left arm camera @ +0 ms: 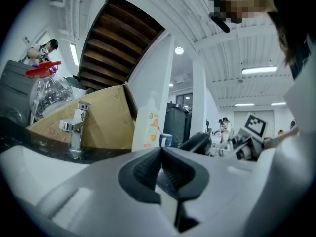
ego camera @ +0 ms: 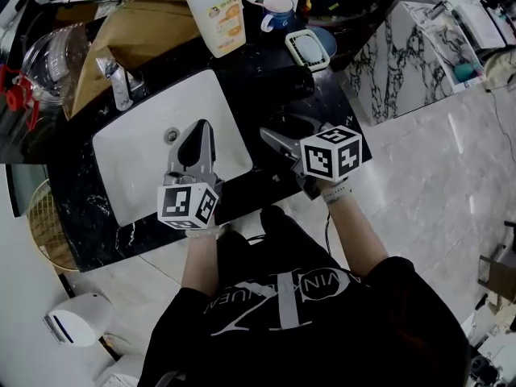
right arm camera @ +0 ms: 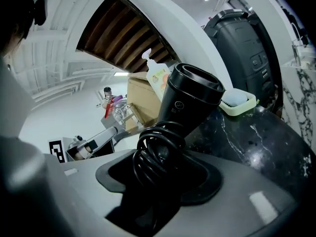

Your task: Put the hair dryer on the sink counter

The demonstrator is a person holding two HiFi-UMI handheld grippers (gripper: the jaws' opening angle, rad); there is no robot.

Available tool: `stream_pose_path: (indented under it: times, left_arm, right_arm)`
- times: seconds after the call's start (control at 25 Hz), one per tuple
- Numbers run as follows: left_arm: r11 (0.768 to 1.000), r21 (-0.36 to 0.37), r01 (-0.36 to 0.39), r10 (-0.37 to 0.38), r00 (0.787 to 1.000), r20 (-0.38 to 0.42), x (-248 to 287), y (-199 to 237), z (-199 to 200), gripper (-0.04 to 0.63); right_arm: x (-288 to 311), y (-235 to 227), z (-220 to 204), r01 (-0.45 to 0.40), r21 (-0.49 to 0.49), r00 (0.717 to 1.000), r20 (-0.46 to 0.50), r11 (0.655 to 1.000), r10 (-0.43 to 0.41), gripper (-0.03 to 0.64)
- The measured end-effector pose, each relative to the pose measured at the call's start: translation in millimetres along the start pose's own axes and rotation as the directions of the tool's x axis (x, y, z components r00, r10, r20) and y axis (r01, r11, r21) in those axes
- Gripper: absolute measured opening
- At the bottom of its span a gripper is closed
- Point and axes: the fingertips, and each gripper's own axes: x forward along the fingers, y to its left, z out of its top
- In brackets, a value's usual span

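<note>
At the counter's front right edge, head view: right gripper [ego camera: 272,138] on hair dryer [ego camera: 292,125]; left gripper [ego camera: 201,129] over sink [ego camera: 133,147] | left gripper view: jaws pressed together, empty | right gripper view: jaws clamp the cord-wrapped handle; body probably rigid, light, slick; coiled cord [right arm camera: 155,152] springy, so hold at the handle.

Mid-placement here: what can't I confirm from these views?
Whether the hair dryer touches the counter: in the right gripper view, the right hand-held gripper hides its underside; in the head view, it is black on black.
Dryer handle: right gripper view, wrapped cord covers it.
Label on the bottle: head view, too small.
</note>
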Motion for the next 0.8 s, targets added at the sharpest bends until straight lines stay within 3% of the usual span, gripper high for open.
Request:
stream_pose_path:
  times: [0.4,0.8]
  left_arm:
    - [0.999,0.017,-0.044,0.044,0.999,-0.019,-4.2,1.5,-0.5,0.000]
    - [1.000,-0.007,0.013,-0.013,0.999,-0.041,7.1,4.2,-7.1,0.000]
  right_arm:
    - [27.0,-3.9,3.5,-0.005,-0.023,0.995,-0.095,1.000,0.003,0.265]
    - [40.5,-2.8,0.5,0.016,-0.049,0.989,-0.149,0.999,-0.023,0.265]
